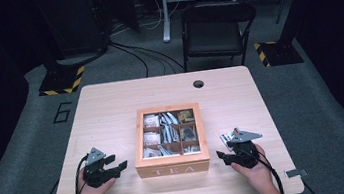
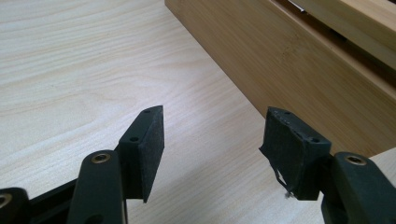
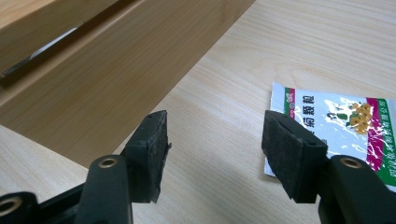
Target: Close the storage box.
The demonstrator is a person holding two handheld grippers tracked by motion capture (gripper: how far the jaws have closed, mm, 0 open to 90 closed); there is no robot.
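A wooden tea box marked TEA stands in the middle of the table, its lid off, its compartments holding several tea packets. My left gripper rests on the table left of the box, open and holding nothing; the left gripper view has its jaws apart with the box's side wall just ahead. My right gripper rests right of the box, open too. A white sachet with green, red and yellow print lies flat on the table beside its right jaw; the box wall is to its left.
The light wooden table has a round cable hole near its far edge. Beyond it stand a black folding chair, cables on the grey floor and yellow-black striped stand bases.
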